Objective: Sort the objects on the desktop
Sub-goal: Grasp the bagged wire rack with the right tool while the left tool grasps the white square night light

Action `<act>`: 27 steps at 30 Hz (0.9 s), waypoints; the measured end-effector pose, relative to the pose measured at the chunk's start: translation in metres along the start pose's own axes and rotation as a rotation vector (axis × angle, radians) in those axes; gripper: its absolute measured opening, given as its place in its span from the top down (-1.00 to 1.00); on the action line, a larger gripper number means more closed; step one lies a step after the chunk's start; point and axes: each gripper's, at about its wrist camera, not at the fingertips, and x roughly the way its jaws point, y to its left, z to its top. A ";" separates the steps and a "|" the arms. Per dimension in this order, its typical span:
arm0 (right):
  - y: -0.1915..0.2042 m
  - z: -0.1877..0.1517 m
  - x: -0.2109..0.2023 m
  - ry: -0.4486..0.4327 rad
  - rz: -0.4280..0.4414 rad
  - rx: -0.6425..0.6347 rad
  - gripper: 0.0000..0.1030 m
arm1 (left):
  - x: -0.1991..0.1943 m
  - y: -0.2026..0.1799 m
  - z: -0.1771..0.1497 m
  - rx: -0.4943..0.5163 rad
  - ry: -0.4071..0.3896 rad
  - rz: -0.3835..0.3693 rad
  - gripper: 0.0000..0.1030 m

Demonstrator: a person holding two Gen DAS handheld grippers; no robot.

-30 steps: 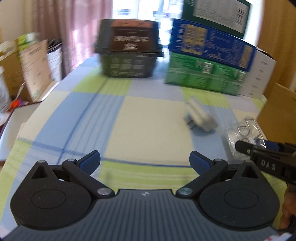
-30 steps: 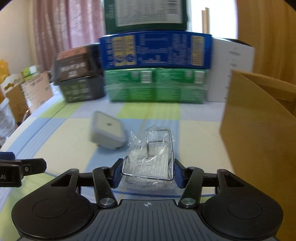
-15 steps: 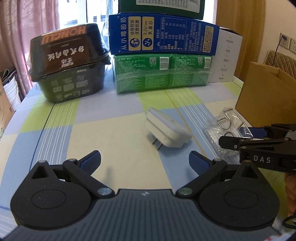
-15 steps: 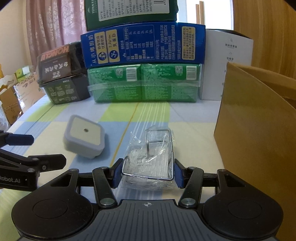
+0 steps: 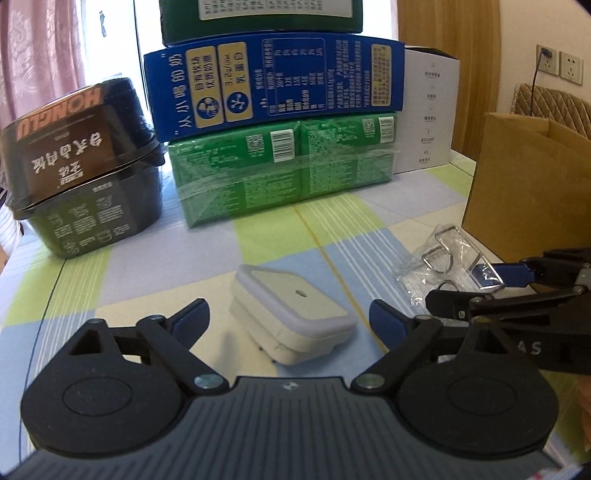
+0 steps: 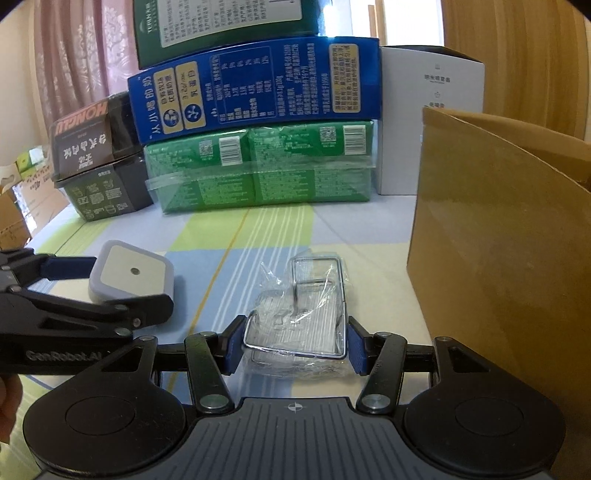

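Left gripper (image 5: pixel 290 321): jaws wide and closing, the white plug-in adapter (image 5: pixel 291 317) between the blue pads but clear of both. Adapter lies on the checked cloth of the table (image 5: pixel 147 266), tilted, its flat face with a small dot turned up; mid-table, well short of the far edge.

Right gripper (image 6: pixel 293 345): jaws clamped on the clear plastic bag of wire hooks (image 6: pixel 303 314), pads pressing the metal frame from either side. Bag rests on the cloth just beside the adapter, toward the right edge of the table, near the wall of the brown cardboard box (image 6: pixel 498 240).

Along the far edge: black food tub (image 5: pixel 85 177) toward the left, then a stack with the green shrink-wrapped pack (image 5: pixel 284 173) at the bottom, blue carton (image 5: pixel 273 85) on it and a dark green box (image 5: pixel 258 18) on top. A white box (image 5: pixel 428 110) stands to the right of the stack, touching it or nearly so.

Pink curtain (image 5: pixel 40 55) behind the tub.
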 end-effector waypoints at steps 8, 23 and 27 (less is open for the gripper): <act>-0.005 0.000 0.000 -0.007 -0.001 0.009 -0.01 | 0.009 -0.010 0.000 0.104 -0.023 0.053 -0.70; -0.003 -0.003 -0.004 -0.002 -0.001 0.002 -0.01 | -0.005 -0.013 -0.009 0.110 -0.002 0.053 -0.47; 0.004 -0.005 -0.011 0.012 0.016 -0.006 -0.01 | -0.029 -0.011 -0.024 0.067 0.016 0.048 -0.47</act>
